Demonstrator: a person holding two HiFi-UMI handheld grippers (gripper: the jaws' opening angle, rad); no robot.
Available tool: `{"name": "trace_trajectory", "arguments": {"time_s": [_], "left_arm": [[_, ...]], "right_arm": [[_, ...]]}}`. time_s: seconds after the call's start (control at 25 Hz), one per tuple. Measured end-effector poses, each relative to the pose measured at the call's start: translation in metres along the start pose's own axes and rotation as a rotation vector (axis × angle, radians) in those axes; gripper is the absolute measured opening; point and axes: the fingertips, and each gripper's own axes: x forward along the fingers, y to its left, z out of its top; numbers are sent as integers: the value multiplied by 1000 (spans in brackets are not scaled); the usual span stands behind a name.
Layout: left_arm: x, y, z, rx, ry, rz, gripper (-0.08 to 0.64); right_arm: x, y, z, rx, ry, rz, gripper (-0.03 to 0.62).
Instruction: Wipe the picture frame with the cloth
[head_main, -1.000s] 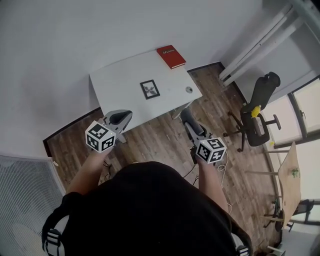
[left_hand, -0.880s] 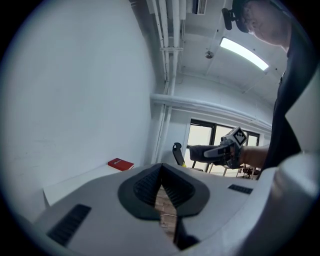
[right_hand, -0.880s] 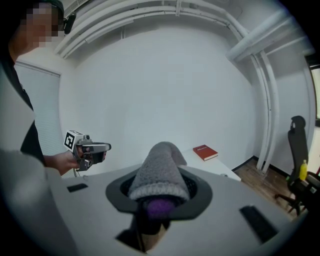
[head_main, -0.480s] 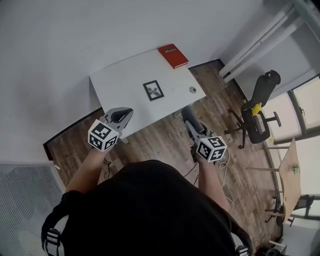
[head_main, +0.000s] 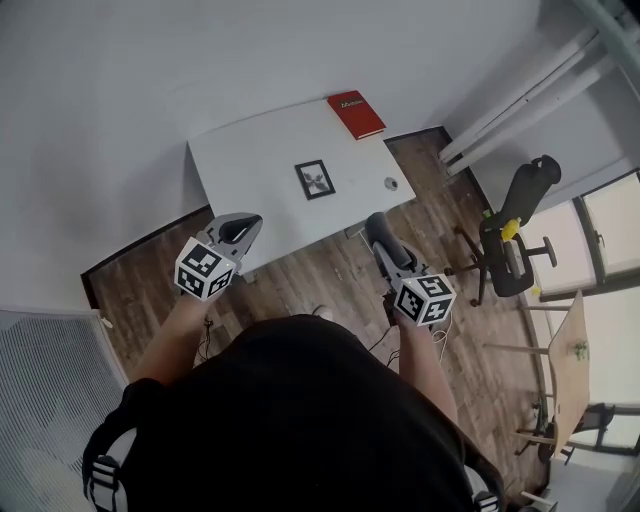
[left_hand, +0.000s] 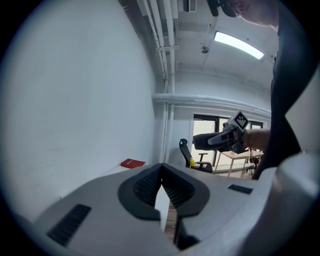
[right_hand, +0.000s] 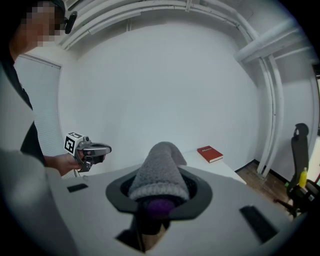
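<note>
Seen from above, the picture frame (head_main: 314, 179) lies flat on the tabletop (head_main: 240, 165), upper centre, well apart from both tools; the right tool (head_main: 377, 229) pinches the grey cloth (right_hand: 160, 170), seemingly ready for wiping; the left tool (head_main: 242, 229), pressed together, holds nothing, likely free to steady the frame.

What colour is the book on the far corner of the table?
The book is red, clearest in the head view.

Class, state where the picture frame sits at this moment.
In the head view, the picture frame lies flat near the middle of the white table, nearer the person than the red book.
</note>
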Motion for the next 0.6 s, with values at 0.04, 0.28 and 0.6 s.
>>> {"name": "trace_trajectory", "arguments": {"time_s": [0.04,0.28,0.6], "left_arm": [[-3,0,-1,-4,-2,7,11],[-13,7,-10,-8,22,58,11],[8,17,-4,4,54,112,11]], "right_arm": [[1,0,0,-2,1,4,98],[19,4,0,-19,8,60,98],[47,-33,7,1,-7,107,98]]}}
